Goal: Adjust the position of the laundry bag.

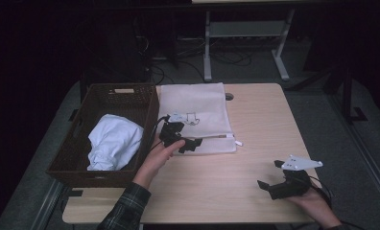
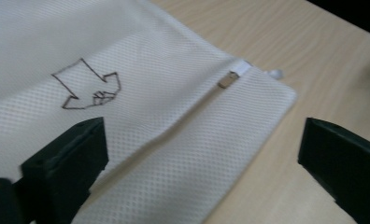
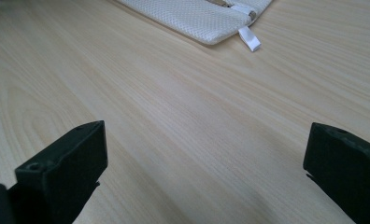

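A white mesh laundry bag [image 1: 197,115] lies flat on the wooden table, next to a brown wicker basket [image 1: 94,167]. A black arrow-like drawing [image 2: 87,84] marks the bag, and a small metal zipper pull [image 2: 226,80] sits near its corner. My left gripper [image 1: 190,143] hovers open over the bag's near edge, jaws wide apart with nothing between them. In the left gripper view, mesh lies under the left jaw and bare wood under the right. My right gripper [image 1: 270,175] rests open near the table's front right, over bare wood. The bag's corner [image 3: 206,18] with a white tag [image 3: 249,38] lies far ahead of it.
Crumpled white cloth [image 1: 113,141] fills part of the wicker basket at the table's left. A small round grommet [image 1: 229,96] sits by the table's far edge. Beyond the table stand white desk legs [image 1: 207,48] and loose cables on a dark floor.
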`<act>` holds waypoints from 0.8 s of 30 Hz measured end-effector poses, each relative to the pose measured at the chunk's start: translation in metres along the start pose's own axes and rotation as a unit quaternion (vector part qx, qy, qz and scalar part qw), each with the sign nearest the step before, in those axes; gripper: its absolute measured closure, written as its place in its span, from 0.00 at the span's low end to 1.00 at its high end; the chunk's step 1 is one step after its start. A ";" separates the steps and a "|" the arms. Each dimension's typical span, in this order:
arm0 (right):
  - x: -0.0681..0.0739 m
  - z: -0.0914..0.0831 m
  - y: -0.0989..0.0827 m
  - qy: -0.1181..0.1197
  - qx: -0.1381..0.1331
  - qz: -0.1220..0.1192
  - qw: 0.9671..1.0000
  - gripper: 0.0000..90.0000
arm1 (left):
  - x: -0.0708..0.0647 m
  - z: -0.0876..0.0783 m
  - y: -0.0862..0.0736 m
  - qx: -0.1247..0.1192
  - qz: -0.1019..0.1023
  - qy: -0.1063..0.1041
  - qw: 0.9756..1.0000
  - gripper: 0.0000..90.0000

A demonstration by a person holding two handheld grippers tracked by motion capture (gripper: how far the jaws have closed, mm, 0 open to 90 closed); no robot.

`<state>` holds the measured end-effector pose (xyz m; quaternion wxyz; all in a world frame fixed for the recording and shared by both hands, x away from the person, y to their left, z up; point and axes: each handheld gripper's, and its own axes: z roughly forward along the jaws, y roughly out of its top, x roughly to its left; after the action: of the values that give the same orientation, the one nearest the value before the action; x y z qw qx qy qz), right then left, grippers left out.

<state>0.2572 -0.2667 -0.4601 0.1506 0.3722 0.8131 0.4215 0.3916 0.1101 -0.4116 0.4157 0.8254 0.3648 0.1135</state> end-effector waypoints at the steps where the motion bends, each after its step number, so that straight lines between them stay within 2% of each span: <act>1: 0.000 0.000 0.000 0.000 0.000 -0.001 1.000 0.00 | 0.001 0.003 0.004 0.001 -0.005 -0.003 1.000 0.05; 7: 0.000 0.000 0.000 0.001 -0.001 -0.001 1.000 0.00 | 0.003 0.012 0.013 0.005 0.000 0.008 1.000 0.07; 14: -0.001 0.000 0.000 0.000 -0.002 0.000 1.000 0.00 | 0.010 0.020 0.020 0.006 -0.010 0.013 1.000 0.08; 16: 0.000 0.000 0.000 0.000 -0.002 0.000 1.000 0.00 | 0.012 0.021 0.023 0.003 -0.012 0.009 1.000 0.17; 24: -0.001 -0.001 0.000 0.000 -0.001 -0.002 1.000 0.00 | 0.023 0.028 0.036 0.006 -0.012 0.030 0.999 0.16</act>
<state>0.2573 -0.2679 -0.4600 0.1524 0.3704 0.8133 0.4221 0.4396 0.0953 -0.4039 0.4010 0.8193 0.3881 0.1314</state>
